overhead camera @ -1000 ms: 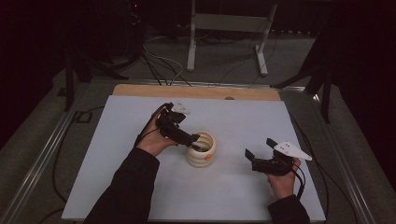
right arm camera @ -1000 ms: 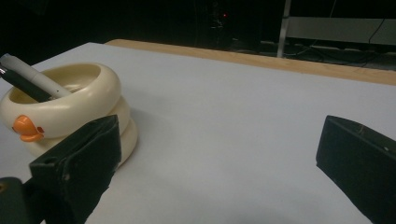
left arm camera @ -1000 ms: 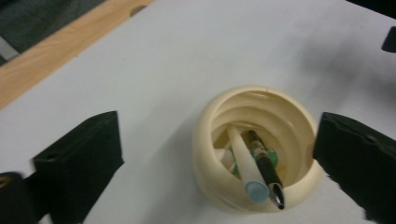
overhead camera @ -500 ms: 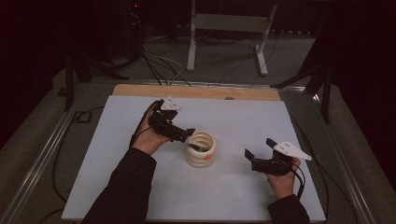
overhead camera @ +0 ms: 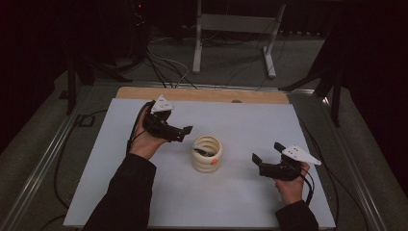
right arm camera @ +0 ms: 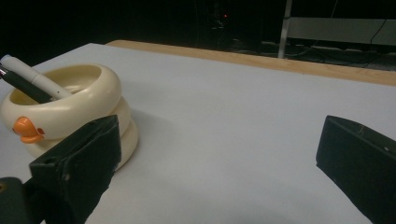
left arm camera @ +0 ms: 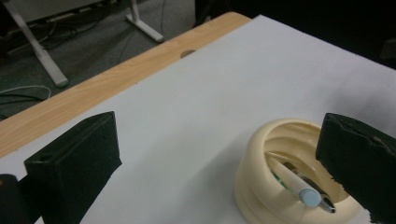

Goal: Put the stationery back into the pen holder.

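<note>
A cream ringed holder (overhead camera: 208, 154) with a small orange beak stands mid-table on the white sheet (overhead camera: 240, 120). Pens lean inside it; a white pen with a pale blue cap (left arm camera: 299, 187) pokes over the rim. My left gripper (overhead camera: 184, 133) hovers just left of the holder, open, with nothing between its jaws. In the left gripper view (left arm camera: 219, 140) the holder (left arm camera: 275, 186) sits low, by the right jaw. My right gripper (overhead camera: 266, 152) rests to the holder's right, open and empty. In the right gripper view (right arm camera: 222, 140) the holder (right arm camera: 70, 107) and a pen (right arm camera: 32, 81) sit at the left.
A wooden strip (overhead camera: 202, 95) runs along the table's far edge. Beyond it, metal stand legs (overhead camera: 197, 48) and cables lie on the dark floor. Metal rails (overhead camera: 43, 163) border the table's sides.
My left gripper has drawn back up and to the left, away from the holder's rim, leaving the pens inside. The right gripper has stayed put.
</note>
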A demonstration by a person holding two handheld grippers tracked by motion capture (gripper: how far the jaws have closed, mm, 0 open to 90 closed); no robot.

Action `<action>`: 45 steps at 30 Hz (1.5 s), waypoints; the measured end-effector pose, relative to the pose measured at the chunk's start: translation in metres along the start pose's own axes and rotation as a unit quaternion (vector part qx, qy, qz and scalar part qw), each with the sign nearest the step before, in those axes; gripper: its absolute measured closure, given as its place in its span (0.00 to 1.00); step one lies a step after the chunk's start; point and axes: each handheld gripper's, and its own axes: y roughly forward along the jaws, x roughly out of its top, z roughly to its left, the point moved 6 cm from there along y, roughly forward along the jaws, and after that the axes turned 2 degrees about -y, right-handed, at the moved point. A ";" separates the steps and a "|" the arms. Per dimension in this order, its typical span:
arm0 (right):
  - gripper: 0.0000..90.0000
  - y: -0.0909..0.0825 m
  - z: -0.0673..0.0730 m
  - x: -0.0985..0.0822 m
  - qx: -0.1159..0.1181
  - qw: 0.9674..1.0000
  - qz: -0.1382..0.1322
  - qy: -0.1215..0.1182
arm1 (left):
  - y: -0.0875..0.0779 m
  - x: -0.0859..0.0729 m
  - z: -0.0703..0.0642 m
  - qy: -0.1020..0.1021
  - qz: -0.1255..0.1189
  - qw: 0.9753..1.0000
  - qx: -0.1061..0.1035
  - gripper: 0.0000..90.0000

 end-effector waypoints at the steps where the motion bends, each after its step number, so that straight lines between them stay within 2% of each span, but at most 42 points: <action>1: 0.00 0.000 0.000 0.000 -0.001 1.000 0.000 -0.001 | -0.001 -0.001 0.002 -0.001 -0.003 1.000 0.003 0.00; 7: 0.00 0.000 0.000 0.000 -0.001 1.000 -0.001 0.000 | -0.010 -0.003 0.014 -0.005 -0.025 0.999 0.032 0.00; 13: 0.00 -0.001 0.000 0.000 -0.001 1.000 -0.001 0.001 | -0.017 -0.007 0.024 -0.020 -0.049 0.997 0.049 0.00; 17: 0.00 -0.001 -0.001 0.000 -0.002 1.000 -0.002 0.002 | -0.021 -0.013 0.030 -0.025 -0.062 0.996 0.054 0.00; 32: 0.00 -0.002 -0.001 0.000 -0.003 1.000 -0.004 0.002 | -0.032 -0.033 0.044 -0.038 -0.067 0.994 0.071 0.00; 38: 0.00 -0.002 0.000 0.000 -0.003 1.000 -0.004 0.001 | -0.036 -0.040 0.048 -0.047 -0.071 0.994 0.074 0.00; 45: 0.00 -0.002 0.000 0.000 -0.002 1.000 -0.005 0.001 | -0.045 -0.049 0.048 -0.044 -0.088 0.992 0.082 0.00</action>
